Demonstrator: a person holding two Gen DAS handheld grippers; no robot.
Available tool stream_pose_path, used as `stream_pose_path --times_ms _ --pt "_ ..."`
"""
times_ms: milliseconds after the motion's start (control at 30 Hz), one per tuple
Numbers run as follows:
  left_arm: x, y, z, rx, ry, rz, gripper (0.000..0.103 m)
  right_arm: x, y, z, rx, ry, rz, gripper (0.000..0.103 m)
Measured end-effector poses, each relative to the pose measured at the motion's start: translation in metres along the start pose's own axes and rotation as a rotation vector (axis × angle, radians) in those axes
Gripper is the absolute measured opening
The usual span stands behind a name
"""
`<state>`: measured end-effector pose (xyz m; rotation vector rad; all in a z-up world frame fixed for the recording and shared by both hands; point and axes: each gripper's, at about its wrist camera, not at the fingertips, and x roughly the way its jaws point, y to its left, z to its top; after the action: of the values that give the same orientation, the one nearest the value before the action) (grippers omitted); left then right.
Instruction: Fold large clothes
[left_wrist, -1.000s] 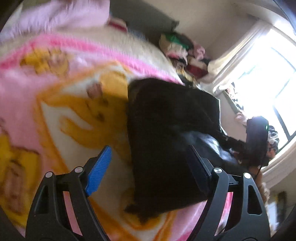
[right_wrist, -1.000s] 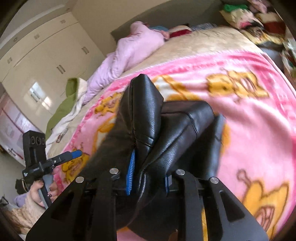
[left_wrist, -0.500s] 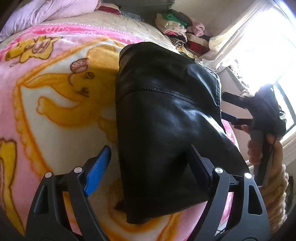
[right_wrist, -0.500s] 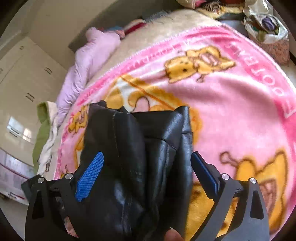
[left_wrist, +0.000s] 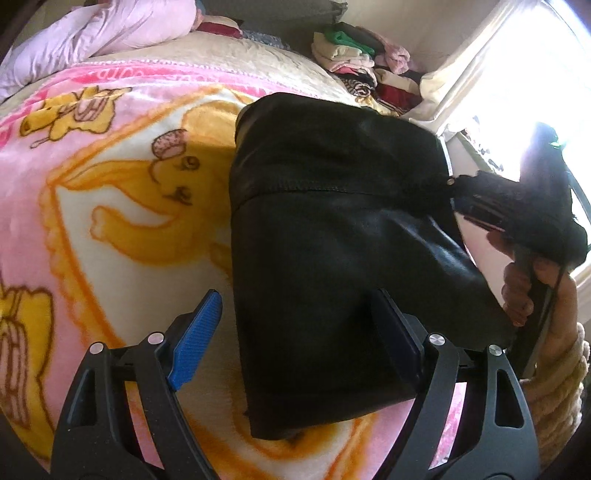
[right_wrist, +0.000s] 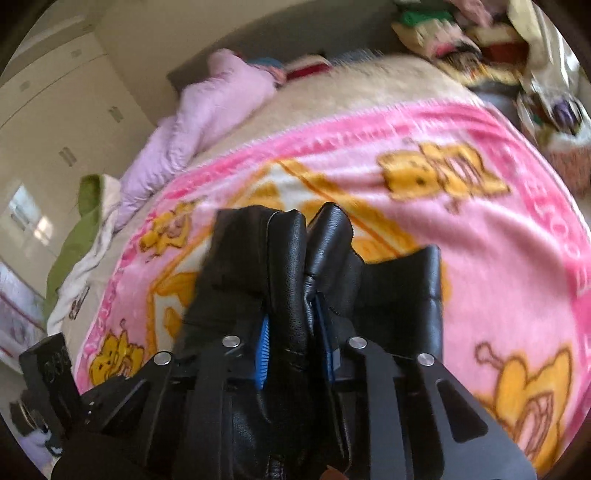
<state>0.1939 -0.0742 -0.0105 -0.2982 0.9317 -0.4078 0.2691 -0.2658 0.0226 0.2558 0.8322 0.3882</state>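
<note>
right gripper (right_wrist: 295, 339): just closed, clamped on a bunched ridge of the black leather garment (left_wrist: 332, 258)
slip risk: smooth leather, thick bunch, may slide out
left gripper (left_wrist: 295, 332): open, straddling near edge, holding nothing
fold risk: garment on pink blanket (left_wrist: 110, 206) may unfold when pulled one-sided

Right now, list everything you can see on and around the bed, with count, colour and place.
black leather garment: one, black, partly folded on the blanket
pink cartoon fleece blanket: one, pink with yellow figures, spread over the bed
lilac quilted jacket: one, pale purple, at the bed's far end
stack of folded clothes: one pile, mixed colours, beyond the bed by the window
green cloth: one, green, off the bed's edge
white wardrobe: one, white, along the wall
left gripper: open, straddling the garment's edge
right gripper: jaws just closed, clamping a fold of the garment
hand: one, holding the right gripper
</note>
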Motion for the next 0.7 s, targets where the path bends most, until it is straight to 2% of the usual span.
stream_pose_path --times_ms 200,333,467,700 --pt "-0.013 0.006 0.004 -0.026 -0.019 -0.030 0.081 -0.030 0.024 0.013 -0.106 -0.078 0.054 0.017" --pt "-0.015 0.005 0.006 -0.031 -0.015 -0.044 0.081 -0.049 0.008 0.019 -0.092 -0.126 0.064 0.017" --pt "-0.003 0.000 0.010 -0.033 0.013 -0.062 0.081 -0.048 -0.031 0.013 -0.003 -0.132 0.067 0.017" --pt "0.020 -0.014 0.009 -0.016 0.069 -0.087 0.082 -0.018 -0.093 -0.017 0.189 -0.073 0.089 0.017"
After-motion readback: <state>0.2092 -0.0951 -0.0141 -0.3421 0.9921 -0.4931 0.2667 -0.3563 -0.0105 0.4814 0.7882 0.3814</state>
